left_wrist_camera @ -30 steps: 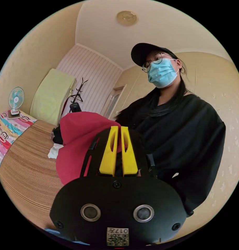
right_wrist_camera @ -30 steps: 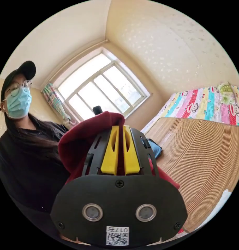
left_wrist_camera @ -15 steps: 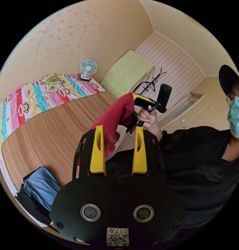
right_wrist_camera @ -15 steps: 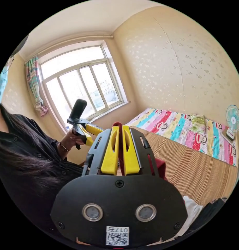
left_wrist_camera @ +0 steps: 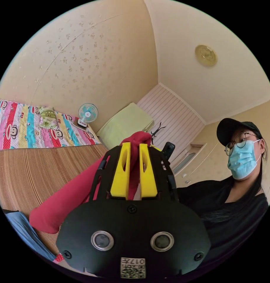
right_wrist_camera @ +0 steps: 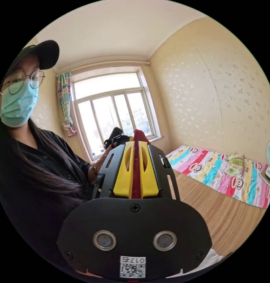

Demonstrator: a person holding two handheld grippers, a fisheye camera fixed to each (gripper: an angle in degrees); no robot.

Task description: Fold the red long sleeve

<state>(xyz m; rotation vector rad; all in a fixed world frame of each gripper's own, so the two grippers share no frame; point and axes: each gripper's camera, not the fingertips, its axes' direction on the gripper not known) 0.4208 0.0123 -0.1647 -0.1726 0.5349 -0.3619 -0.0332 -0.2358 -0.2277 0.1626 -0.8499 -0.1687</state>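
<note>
Pinching red long sleeve (left_wrist_camera: 64,197): left gripper (left_wrist_camera: 134,146), right gripper (right_wrist_camera: 135,143)

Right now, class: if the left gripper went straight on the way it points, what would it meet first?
Likely the right gripper, just past the left gripper, whose jaws pinch the red long sleeve; depth is unclear.
</note>
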